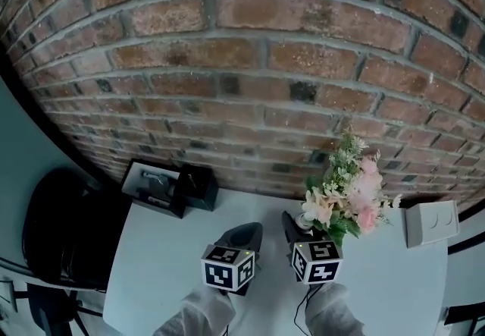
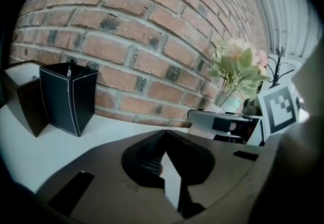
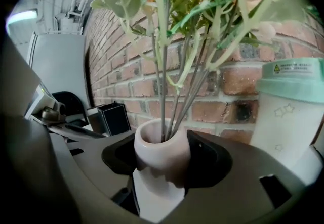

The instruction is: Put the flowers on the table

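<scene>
A bunch of pink and cream flowers with green leaves stands in a small white vase. My right gripper is shut on the vase, one jaw on each side of its neck, and the stems rise straight above it. Whether the vase base touches the white table is hidden. My left gripper hovers just left of the right one, its jaws closed to a point with nothing between them. The left gripper view also shows the flowers to its right.
A brick wall runs along the table's far edge. A black leather box and a black tray sit at the back left. A white container with a pale green lid stands right of the vase. A black chair is left of the table.
</scene>
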Tool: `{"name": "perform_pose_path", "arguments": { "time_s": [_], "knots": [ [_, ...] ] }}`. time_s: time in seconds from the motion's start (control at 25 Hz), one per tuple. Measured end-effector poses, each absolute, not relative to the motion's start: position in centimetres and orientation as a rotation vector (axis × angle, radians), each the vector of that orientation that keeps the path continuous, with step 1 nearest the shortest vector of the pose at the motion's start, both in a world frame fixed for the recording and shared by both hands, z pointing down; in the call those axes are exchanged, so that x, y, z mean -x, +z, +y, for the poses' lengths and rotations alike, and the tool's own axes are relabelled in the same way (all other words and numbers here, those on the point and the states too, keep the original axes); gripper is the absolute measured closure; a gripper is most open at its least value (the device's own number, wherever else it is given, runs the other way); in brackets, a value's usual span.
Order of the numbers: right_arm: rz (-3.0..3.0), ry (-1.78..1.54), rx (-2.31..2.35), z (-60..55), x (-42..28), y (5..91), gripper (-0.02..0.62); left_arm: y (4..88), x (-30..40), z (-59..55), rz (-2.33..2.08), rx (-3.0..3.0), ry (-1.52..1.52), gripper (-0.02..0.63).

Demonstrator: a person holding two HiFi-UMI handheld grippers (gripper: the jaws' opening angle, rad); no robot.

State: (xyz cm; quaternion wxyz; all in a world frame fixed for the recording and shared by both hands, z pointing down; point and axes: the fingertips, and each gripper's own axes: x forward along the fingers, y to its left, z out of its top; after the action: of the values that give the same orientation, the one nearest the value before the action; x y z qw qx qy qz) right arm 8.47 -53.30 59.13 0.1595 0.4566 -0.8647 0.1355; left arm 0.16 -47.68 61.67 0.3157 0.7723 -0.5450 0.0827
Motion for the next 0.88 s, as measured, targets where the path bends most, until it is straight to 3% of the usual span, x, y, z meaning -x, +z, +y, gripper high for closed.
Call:
{"name": "perform_pose_path", "arguments": {
  "time_s": [0.88],
  "knots": [
    [-2.541, 0.387, -1.400, -54.2, -8.9, 60.4, 0.344, 64.2, -0.2, -47.2, -1.407, -1.975, 0.180, 0.598]
  ]
}}
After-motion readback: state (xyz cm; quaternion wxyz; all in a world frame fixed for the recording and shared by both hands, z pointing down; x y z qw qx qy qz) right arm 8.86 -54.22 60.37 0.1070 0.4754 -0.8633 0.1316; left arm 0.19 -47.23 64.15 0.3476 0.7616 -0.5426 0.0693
